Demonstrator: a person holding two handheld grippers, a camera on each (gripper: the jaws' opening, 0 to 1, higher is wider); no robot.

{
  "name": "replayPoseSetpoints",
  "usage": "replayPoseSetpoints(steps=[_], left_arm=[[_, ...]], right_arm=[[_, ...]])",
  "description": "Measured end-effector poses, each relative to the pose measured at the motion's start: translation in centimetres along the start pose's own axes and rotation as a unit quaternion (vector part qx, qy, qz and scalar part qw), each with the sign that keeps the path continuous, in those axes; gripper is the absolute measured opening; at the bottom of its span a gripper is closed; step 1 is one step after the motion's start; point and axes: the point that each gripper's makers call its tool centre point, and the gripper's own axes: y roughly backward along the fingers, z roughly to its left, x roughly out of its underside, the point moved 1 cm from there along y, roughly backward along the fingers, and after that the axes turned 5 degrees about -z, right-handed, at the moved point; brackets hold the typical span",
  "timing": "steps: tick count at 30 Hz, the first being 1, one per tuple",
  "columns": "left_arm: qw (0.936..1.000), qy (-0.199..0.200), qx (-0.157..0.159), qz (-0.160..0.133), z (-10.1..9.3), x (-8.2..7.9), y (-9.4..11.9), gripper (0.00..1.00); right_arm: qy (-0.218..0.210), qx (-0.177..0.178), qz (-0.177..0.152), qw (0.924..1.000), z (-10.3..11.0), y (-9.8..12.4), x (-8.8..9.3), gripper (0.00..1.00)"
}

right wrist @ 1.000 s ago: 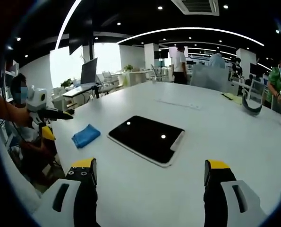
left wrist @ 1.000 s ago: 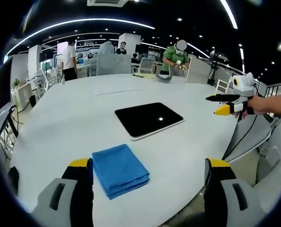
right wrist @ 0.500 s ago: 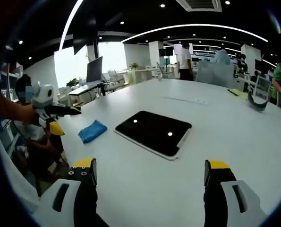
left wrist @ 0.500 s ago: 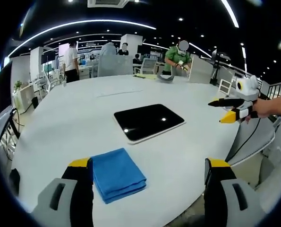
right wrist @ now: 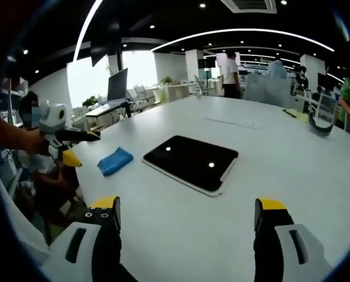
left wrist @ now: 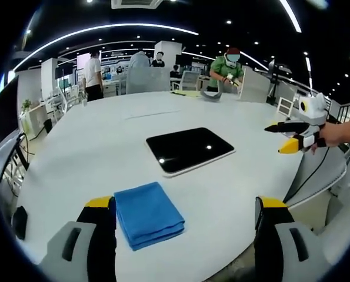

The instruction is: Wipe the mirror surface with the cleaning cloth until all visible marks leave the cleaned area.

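Left hand-held gripper [left wrist: 185,211] jaws apart over cloth [left wrist: 148,214]; right hand-held gripper [right wrist: 186,214] apart, empty. Mirror [left wrist: 189,150] untouched on desk [left wrist: 92,147]. Wiping not begun.

Open-plan office: big white table [left wrist: 104,147], desks with monitor [right wrist: 117,87] upper left, ceiling light strips [right wrist: 239,32], people standing at back.

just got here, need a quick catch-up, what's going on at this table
A person holds a claw in each hand over a white table. A dark mirror lies flat on it, and a folded blue cloth sits between it and the table's edge, just ahead of the left claw. Both the left claw and the right claw are open and holding nothing. No wiping has begun yet.
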Motion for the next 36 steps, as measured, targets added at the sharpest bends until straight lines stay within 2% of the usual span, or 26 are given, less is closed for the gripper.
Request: replayPoseSetpoints(steps=[3, 11, 15, 17, 24, 27, 36], left_arm=[[1.0, 0.002, -0.004, 0.001, 0.0, -0.3, 0.1, 0.99], [0.9999, 0.004, -0.014, -0.009, 0.3, -1.1, 0.0, 0.99], [0.9999, 0.013, -0.009, -0.004, 0.6, -0.7, -0.1, 0.99], [0.9997, 0.018, -0.003, -0.015, 0.6, -1.0, 0.0, 0.99], [0.9993, 0.029, 0.007, -0.024, 1.2, -0.6, -0.2, 0.99], [0.9993, 0.031, 0.009, -0.019, 1.8, 0.0, -0.3, 0.99], [0.9993, 0.032, 0.018, -0.012, 2.1, 0.1, -0.7, 0.99]], right_arm=[[-0.003, 0.009, 0.006, 0.9999, -0.3, -0.2, 0.0, 0.94], [-0.006, -0.001, 0.001, 1.0, -0.1, -0.5, 0.1, 0.94], [-0.005, -0.003, 0.0, 1.0, 0.1, -0.5, 0.1, 0.94], [-0.01, -0.005, -0.007, 0.9999, 0.4, -0.6, -0.3, 0.94], [0.0, -0.002, -0.012, 0.9999, 0.6, -0.7, -1.0, 0.95], [0.001, 0.007, -0.012, 0.9999, 0.4, -0.8, -0.9, 0.95], [-0.005, 0.016, -0.007, 0.9998, 0.0, -1.3, -0.4, 0.95]])
